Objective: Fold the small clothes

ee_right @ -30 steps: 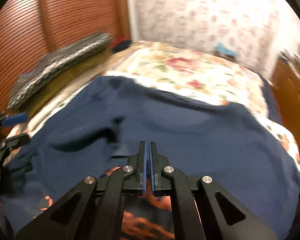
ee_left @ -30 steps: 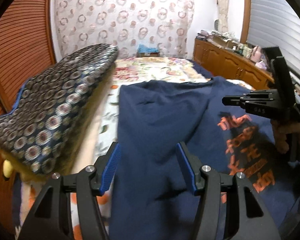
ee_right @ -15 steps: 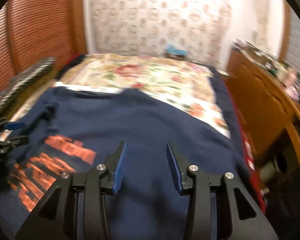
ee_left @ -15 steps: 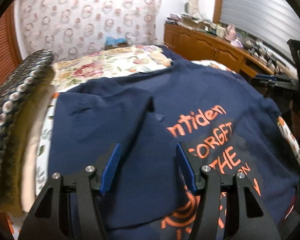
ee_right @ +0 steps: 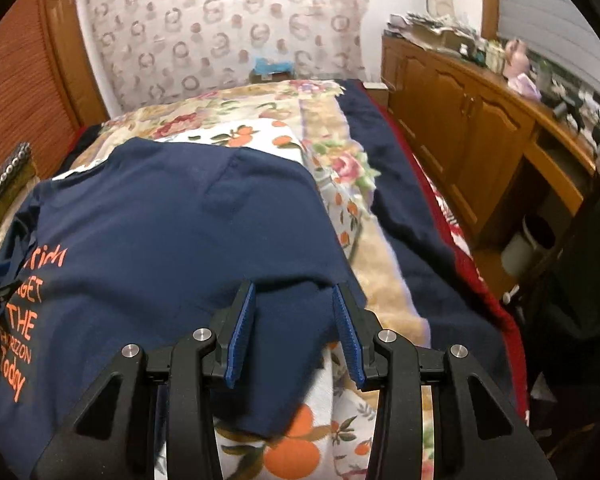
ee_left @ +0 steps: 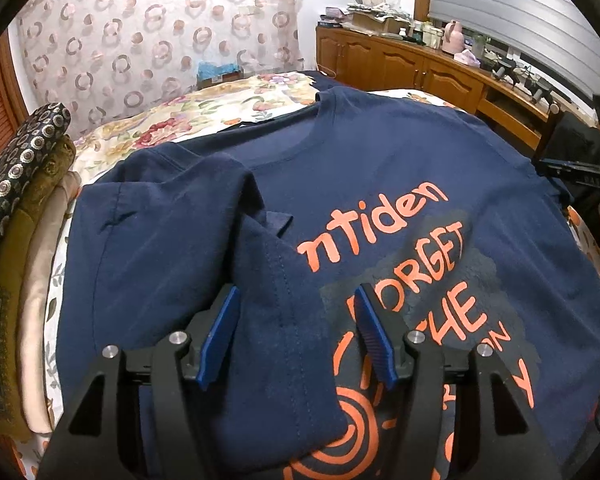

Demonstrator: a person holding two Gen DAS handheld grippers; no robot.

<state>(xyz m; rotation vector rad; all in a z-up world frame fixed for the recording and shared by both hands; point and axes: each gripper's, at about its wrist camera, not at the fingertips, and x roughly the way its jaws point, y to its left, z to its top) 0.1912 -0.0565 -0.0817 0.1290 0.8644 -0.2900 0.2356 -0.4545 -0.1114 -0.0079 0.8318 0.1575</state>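
- My left tongs (ee_left: 298, 334) are spread wide, blue pads apart, hovering over the folded-in left side of the navy T-shirt (ee_left: 380, 184); nothing is pinched between them.
- That shirt lies flat on the floral bedspread (ee_left: 204, 120), neckline toward 12 o'clock, orange lettering (ee_left: 384, 224) running from the centre toward 4 o'clock in my left view.
- The left sleeve and side panel (ee_left: 228, 248) are folded over the chest, their edge covering the start of the top word; the fold runs from about 11 o'clock down to 6.
- My right tongs (ee_right: 294, 326) are also spread, holding nothing, poised over the shirt's right edge, where the cloth (ee_right: 172, 216) ends at the orange-print sheet (ee_right: 300, 440).
- In the right view the shirt fills the 9 to 12 o'clock area, its lettering at 9 o'clock.
- A stack of patterned cushions (ee_left: 16, 208) sits at 9 o'clock in the left view, just beside the shirt.
- A wooden cabinet (ee_right: 460, 120) runs along at 2 o'clock in the right view.
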